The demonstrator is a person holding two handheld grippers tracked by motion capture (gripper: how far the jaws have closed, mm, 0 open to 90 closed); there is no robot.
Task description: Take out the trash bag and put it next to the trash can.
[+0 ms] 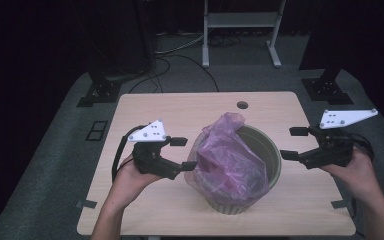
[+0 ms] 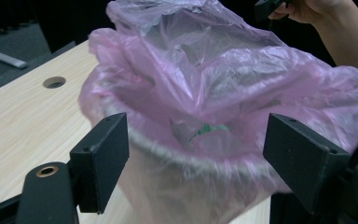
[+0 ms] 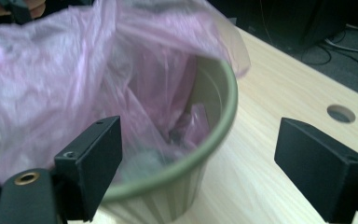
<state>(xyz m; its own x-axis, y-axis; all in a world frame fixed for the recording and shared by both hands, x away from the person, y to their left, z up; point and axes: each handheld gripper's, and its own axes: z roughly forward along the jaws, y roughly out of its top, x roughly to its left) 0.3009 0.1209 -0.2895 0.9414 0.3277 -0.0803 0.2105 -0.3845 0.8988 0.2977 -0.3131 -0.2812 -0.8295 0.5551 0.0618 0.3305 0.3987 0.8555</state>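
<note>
Pink bag (image 1: 228, 162) sits half in the green bin (image 1: 272, 150) in the middle of the tabletop (image 1: 150, 107); on the near and left side it is already folded over the rim, but on the right the rim is bare and the film stands up loose. I judge the lining about half done. Left claw (image 1: 183, 153) is open just beside the bag, gripping nothing; right claw (image 1: 293, 143) is open too, apart from the bin.

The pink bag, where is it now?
In the high view the pink bag sits in the green bin at the table's middle, draped over its left rim, between both grippers.
</note>
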